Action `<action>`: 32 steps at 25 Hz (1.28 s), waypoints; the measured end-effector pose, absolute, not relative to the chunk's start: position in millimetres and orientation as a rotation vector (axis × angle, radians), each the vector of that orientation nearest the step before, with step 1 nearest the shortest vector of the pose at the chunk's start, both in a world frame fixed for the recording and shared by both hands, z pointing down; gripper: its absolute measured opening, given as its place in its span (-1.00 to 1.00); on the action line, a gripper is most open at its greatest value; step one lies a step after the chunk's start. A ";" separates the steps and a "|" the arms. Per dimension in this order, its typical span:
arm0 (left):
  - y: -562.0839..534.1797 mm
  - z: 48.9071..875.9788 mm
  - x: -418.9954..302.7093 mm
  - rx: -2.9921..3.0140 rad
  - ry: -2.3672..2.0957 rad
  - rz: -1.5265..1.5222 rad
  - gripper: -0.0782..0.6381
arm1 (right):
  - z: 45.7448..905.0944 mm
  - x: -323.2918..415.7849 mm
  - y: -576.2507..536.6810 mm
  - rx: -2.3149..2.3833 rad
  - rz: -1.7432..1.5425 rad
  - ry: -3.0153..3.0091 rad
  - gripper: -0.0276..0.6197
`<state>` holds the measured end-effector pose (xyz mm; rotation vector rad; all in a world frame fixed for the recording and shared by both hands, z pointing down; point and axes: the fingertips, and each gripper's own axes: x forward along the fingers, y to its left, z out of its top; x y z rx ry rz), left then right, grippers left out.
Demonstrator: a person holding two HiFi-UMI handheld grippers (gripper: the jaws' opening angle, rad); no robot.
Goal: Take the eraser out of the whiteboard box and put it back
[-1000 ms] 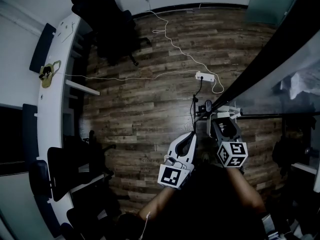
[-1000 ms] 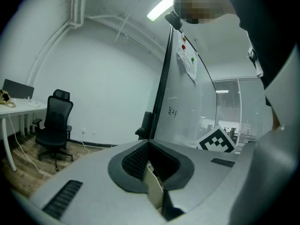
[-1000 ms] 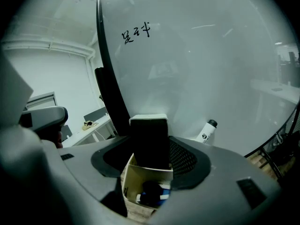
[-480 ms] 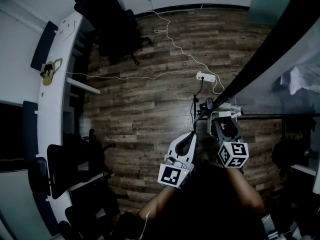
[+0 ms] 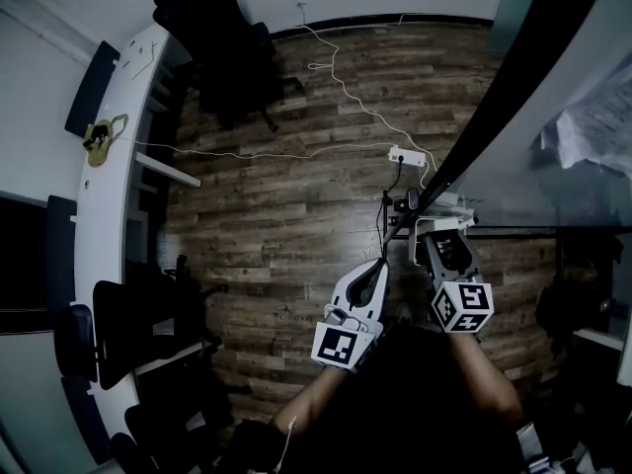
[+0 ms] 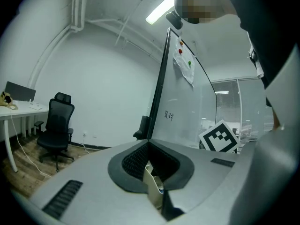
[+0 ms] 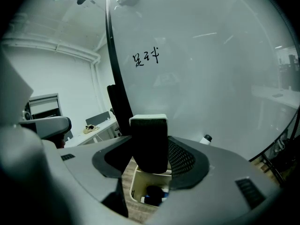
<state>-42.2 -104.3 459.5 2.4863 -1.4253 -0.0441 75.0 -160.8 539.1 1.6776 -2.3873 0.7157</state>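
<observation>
Wood-plank flooring (image 5: 296, 196) and a large glossy whiteboard (image 7: 211, 78) in a dark frame make up the setting. A small white open-topped plastic box (image 7: 135, 186) is seen beside the frame, with dark marker pens (image 7: 152, 193) lying inside it. The black-felt, white-backed block eraser (image 7: 149, 142) is held upright directly over the box mouth, its lower end about level with the rim; whether it has fully cleared the rim cannot be told. It is grasped by the right gripper (image 5: 441, 237): the jaws have just been closing a little, and both pads are pressed against the eraser's sides. The left gripper (image 5: 379, 268) is held just beside it, jaws clenched together on nothing.

Several faults can be expected from here. The soft felt may give under the pads, so the eraser could be tilted or slip out. If its lower end is caught on the rim, the box could be tugged. On the return, the eraser may be blocked by the pens and left perched. The handwriting could be smeared if the felt is brushed against the board.
</observation>
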 end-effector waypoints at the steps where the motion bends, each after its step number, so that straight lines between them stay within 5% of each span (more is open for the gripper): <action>1: -103.3 458.5 -42.7 2.490 -1.430 -0.037 -0.76 | 536.6 75.1 -159.5 1.679 0.712 -2.393 -0.18; 32: -14.9 447.3 8.8 2.490 -1.526 0.020 -0.76 | 489.1 120.8 -61.3 1.630 0.692 -2.564 -0.18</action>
